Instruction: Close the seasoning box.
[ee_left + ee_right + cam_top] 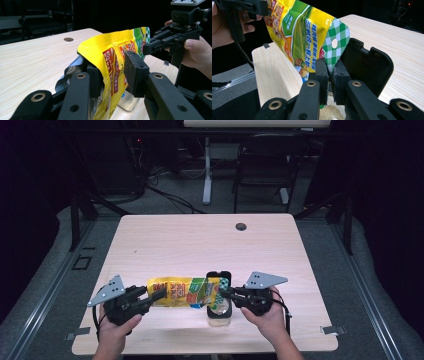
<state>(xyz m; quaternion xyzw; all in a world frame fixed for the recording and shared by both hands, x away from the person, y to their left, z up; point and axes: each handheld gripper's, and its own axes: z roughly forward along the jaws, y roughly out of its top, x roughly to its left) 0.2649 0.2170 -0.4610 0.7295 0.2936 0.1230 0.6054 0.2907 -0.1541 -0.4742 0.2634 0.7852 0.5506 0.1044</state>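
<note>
A yellow and green snack bag (185,292) hangs level between my two grippers, just above the table (200,240). My left gripper (159,295) is shut on its left end, where the silver inside shows; in the left gripper view the jaws (115,75) straddle the bag (110,50). My right gripper (223,292) is shut on the green checked corner (337,37), pads (322,72) pinched together. Under that end stands a clear container (220,312) with pale grains (329,112) in it and its black lid (367,67) swung open.
A round cable hole (241,226) sits near the table's far edge. Beyond the table stand a black chair (265,165) and a white desk leg (206,170). The container is close to the table's near edge.
</note>
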